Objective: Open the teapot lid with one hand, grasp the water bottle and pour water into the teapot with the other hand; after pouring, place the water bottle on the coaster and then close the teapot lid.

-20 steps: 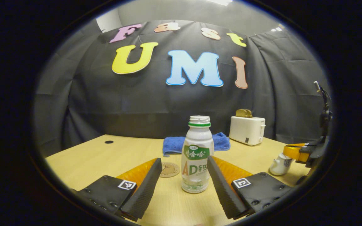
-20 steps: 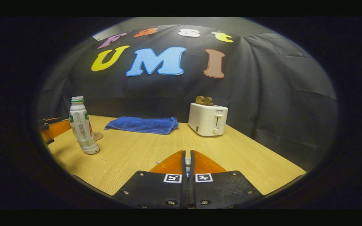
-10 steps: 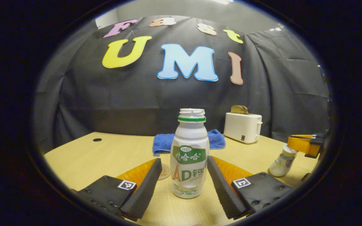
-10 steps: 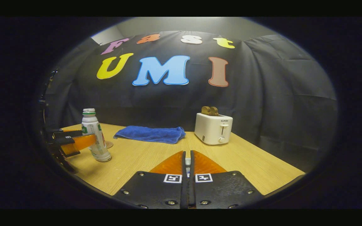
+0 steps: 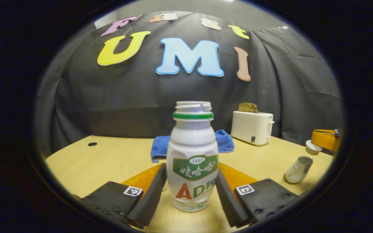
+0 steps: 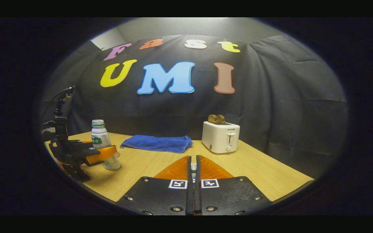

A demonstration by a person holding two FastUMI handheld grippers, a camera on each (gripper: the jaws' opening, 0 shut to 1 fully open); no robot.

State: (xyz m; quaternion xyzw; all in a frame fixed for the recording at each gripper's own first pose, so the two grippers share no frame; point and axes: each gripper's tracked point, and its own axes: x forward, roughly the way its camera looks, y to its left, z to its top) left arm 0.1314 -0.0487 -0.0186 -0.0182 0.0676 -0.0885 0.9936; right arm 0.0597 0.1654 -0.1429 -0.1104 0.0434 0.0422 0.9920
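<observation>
A white water bottle (image 5: 193,161) with a green ring and no cap stands upright on the wooden table (image 5: 108,158). My left gripper (image 5: 192,168) is open, one finger close against each side of the bottle. In the right gripper view the left gripper (image 6: 100,153) is at the bottle (image 6: 99,137). The coaster is hidden behind bottle and fingers. At the right, the small white teapot (image 5: 298,165) stands open. The right gripper (image 5: 324,139) holds the teapot lid (image 5: 312,147) just above it. In its own view my right gripper (image 6: 193,158) is shut, a white sliver between the fingers.
A blue towel (image 5: 223,142) lies at the back of the table behind the bottle. A white toaster (image 5: 252,127) with bread in it stands to the towel's right. A cable hole (image 5: 92,144) is at the back left. The black cloth wall closes off the far side.
My left gripper has moved forward until the bottle stands between its fingers. My right gripper has lifted the lid up off the teapot.
</observation>
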